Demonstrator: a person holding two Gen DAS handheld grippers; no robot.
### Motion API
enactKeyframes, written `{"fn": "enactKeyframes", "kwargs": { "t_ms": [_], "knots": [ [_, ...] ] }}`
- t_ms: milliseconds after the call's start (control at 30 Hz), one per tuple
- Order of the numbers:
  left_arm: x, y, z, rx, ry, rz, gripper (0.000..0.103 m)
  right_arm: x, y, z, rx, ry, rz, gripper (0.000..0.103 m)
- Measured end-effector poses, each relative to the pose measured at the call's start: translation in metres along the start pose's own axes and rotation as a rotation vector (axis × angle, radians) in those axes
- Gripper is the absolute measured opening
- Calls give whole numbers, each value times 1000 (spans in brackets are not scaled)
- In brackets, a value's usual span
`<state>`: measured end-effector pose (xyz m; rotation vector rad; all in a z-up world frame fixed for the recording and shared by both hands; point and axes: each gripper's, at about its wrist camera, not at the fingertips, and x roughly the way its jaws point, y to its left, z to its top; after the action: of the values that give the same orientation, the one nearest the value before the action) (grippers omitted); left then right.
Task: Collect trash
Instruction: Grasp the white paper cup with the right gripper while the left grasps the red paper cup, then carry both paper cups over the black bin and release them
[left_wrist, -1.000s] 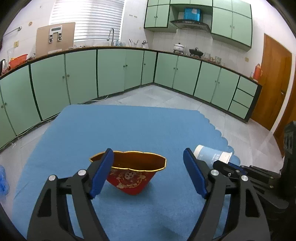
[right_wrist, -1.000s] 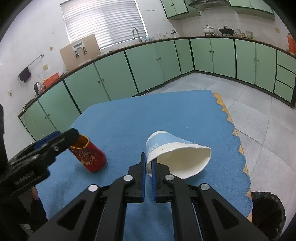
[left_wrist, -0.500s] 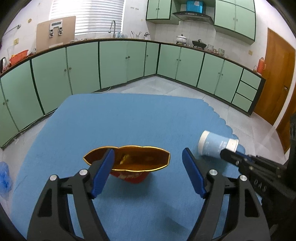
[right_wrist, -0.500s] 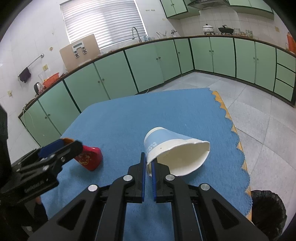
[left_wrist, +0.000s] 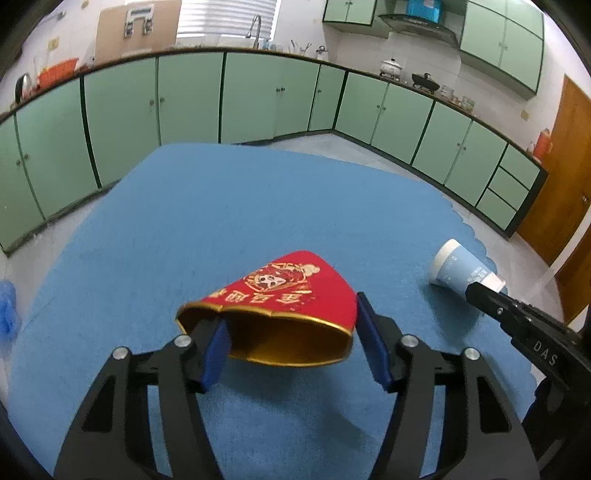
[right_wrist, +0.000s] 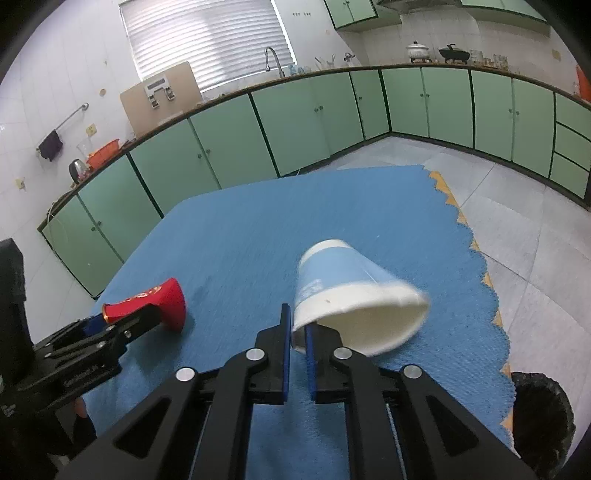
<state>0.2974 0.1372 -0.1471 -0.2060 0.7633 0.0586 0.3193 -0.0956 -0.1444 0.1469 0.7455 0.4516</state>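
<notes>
A red paper cup with a gold inside (left_wrist: 291, 295) sits squeezed between the two blue pads of my left gripper (left_wrist: 295, 343), mouth toward the camera, lifted above the blue tablecloth (left_wrist: 229, 206). It also shows in the right wrist view (right_wrist: 162, 301). My right gripper (right_wrist: 297, 332) is shut on the rim of a blue and white paper cup (right_wrist: 351, 295), held tilted above the cloth. That cup shows at the right in the left wrist view (left_wrist: 458, 271).
A black trash bag (right_wrist: 543, 417) sits on the floor past the table's right front corner. Green kitchen cabinets (left_wrist: 258, 96) line the walls beyond the table. Something blue (left_wrist: 7, 310) lies on the floor at the left.
My left gripper has closed on the red cup and tipped it up off the cloth. My right gripper has kept its grip and tilted the blue and white cup.
</notes>
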Motion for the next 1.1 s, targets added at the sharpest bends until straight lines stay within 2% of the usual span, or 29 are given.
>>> {"fn": "enactKeyframes", "kwargs": {
  "t_ms": [67,100,133,333,833,1100],
  "knots": [
    [3,4,0,-18,13,-7,47,2,-1,0,3,6,4,9],
    [5,3,2,-28,15,-8,40,3,0,0,0,8,4,9],
    [6,5,2,-36,18,-12,21,3,0,-2,-1,6,3,9],
    [-4,2,4,-22,-20,-47,4,-6,0,-1,0,-12,-8,5],
    [-27,-21,-7,19,-59,-110,3,-42,-1,-5,1,-60,-25,5],
    [-31,-72,-23,94,-37,-211,3,-88,-23,-20,28,-102,-74,5]
  ]
}}
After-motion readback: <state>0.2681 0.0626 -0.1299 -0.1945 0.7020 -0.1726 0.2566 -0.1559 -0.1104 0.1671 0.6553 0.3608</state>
